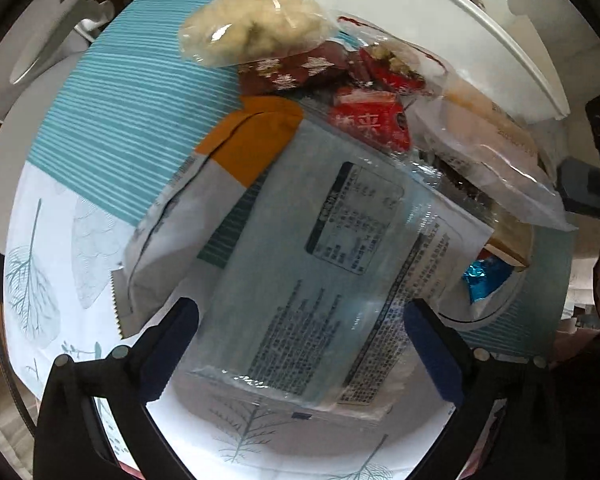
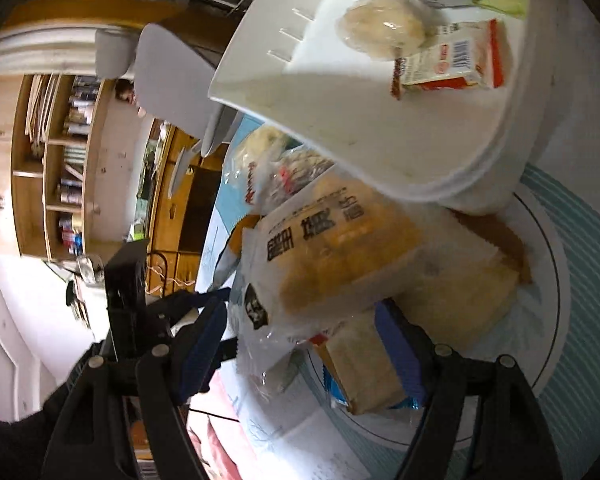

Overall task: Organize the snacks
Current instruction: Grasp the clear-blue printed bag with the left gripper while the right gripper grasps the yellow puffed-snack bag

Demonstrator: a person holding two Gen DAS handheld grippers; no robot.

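Note:
A pile of snack packets lies on the patterned tablecloth (image 1: 112, 128). In the left wrist view my left gripper (image 1: 300, 344) is open, its fingers either side of a flat pale-blue printed packet (image 1: 320, 248). Beyond it lie an orange-and-white bag (image 1: 228, 160), red packets (image 1: 368, 120) and a clear bag of pale puffs (image 1: 252, 30). A white basket (image 1: 480, 28) stands at top right. In the right wrist view my right gripper (image 2: 304, 348) is open around a clear bag of yellow bread (image 2: 340, 248). The white basket (image 2: 380, 120) holds several packets and a puff bag (image 2: 384, 24).
The right gripper shows at the right edge of the left wrist view (image 1: 588, 192). A blue foil candy (image 1: 484, 276) lies on the cloth. Grey chairs (image 2: 168, 80) and wooden shelves (image 2: 52, 160) stand beyond the table's edge.

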